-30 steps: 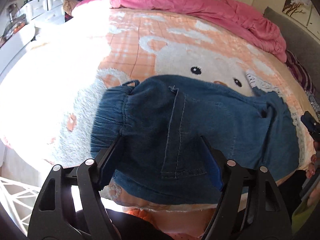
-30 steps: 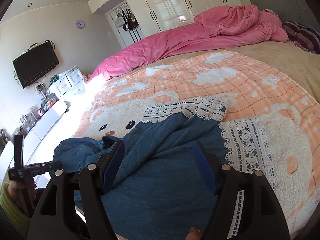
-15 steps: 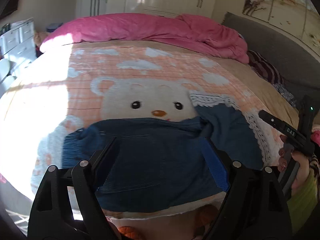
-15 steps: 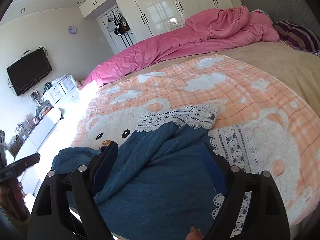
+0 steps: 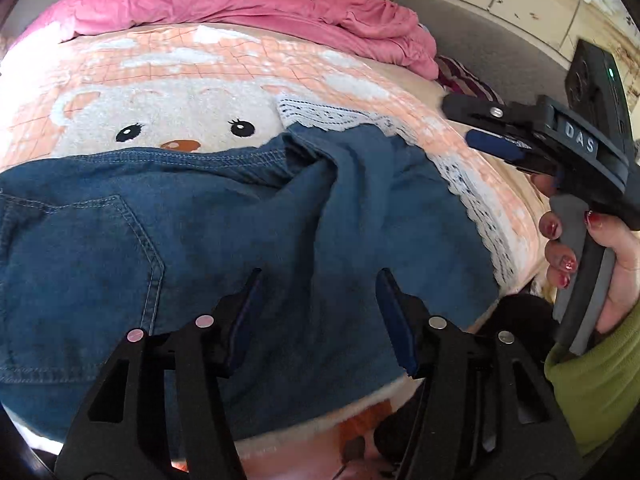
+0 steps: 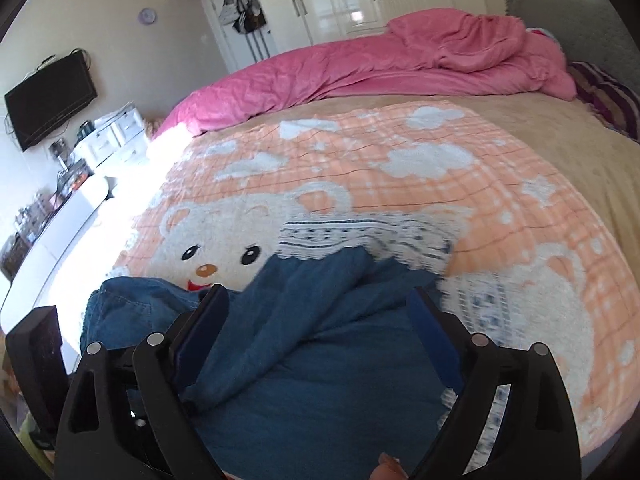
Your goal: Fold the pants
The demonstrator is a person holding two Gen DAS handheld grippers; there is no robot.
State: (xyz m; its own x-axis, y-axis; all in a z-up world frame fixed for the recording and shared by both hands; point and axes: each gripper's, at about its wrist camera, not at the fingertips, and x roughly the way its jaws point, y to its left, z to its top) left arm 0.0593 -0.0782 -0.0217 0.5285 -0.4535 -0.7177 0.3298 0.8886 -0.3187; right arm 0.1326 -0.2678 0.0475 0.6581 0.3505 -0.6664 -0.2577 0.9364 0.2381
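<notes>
Since 1 s ago your left gripper (image 5: 318, 312) has swung from the waistband end of the denim pants (image 5: 240, 240) toward the middle, and the back pocket (image 5: 80, 264) now sits off to its left. Its jaws have just been closing to roughly half width; nothing is pinched between them, cloth only lies below. The right gripper (image 6: 320, 332) has pulled back a bit, its jaws have just been opening to near full, and they hold nothing. Means: both releases look done, the fold's laid, and you're btwn grasps, prob. lining up the next fold. Pants lie at the near edge of the bear blanket (image 5: 168, 96), waistband seam across the bear's chin, lace-trimmed hems (image 6: 360, 236) at the far right, a ridge of loose cloth running up the middle in the right wrist view. Whether the left fingertips (image 5: 248, 300) brush the denim is hard to tell from this angle. The right hand (image 5: 600, 264), in a green sleeve, hovers off the bed's right edge.
</notes>
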